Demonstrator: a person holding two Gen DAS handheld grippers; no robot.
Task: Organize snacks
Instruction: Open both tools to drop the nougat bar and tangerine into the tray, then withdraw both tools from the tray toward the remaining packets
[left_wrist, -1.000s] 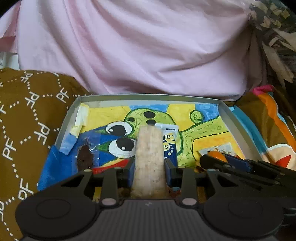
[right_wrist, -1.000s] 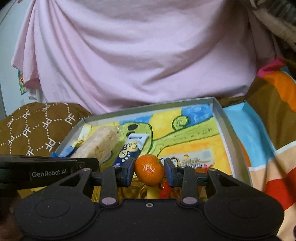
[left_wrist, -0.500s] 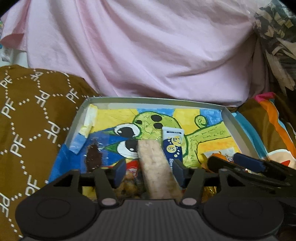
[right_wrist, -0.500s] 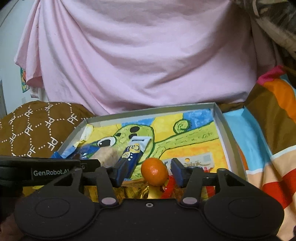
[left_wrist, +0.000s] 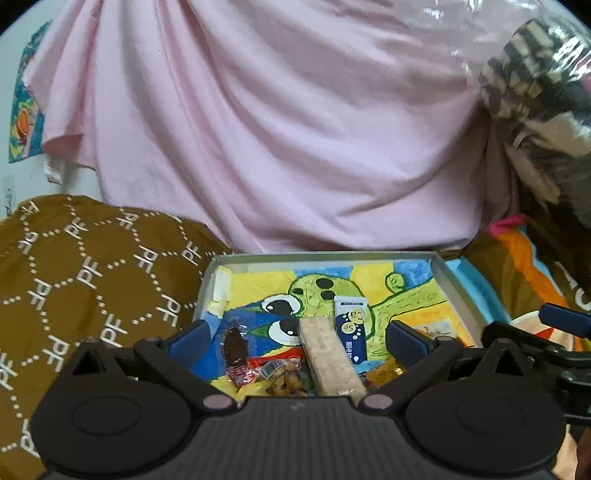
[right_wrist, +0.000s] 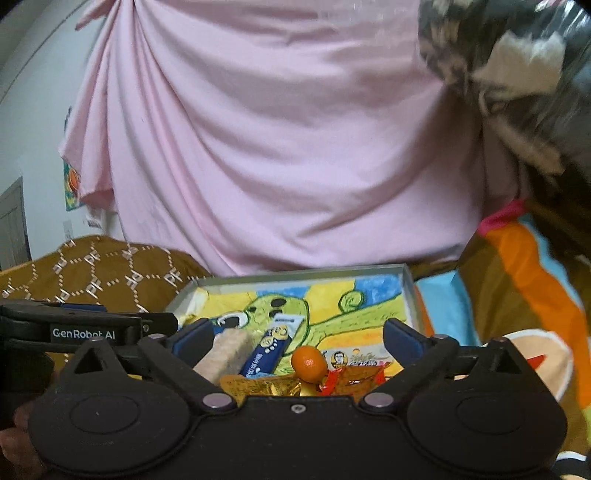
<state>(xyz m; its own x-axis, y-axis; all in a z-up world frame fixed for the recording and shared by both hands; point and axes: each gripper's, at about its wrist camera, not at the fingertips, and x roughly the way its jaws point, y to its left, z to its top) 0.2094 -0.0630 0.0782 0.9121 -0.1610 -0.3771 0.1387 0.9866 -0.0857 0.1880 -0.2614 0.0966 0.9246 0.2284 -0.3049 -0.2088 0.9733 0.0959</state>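
Ahead of you hangs a pink sheet (left_wrist: 280, 140), with a brown PF-patterned cushion (left_wrist: 92, 273) to its left. Below them sits the cartoon-printed tray (left_wrist: 321, 257). Your left gripper (left_wrist: 297, 341) and right gripper (right_wrist: 298, 341) both hover at its near edge, jaws spread wide, holding nothing. In the tray, the beige cereal bar (left_wrist: 328, 356) lies just beside the blue sachet (left_wrist: 352, 330), and the mandarin (right_wrist: 309, 362) rests on gold wrappers (right_wrist: 258, 386).
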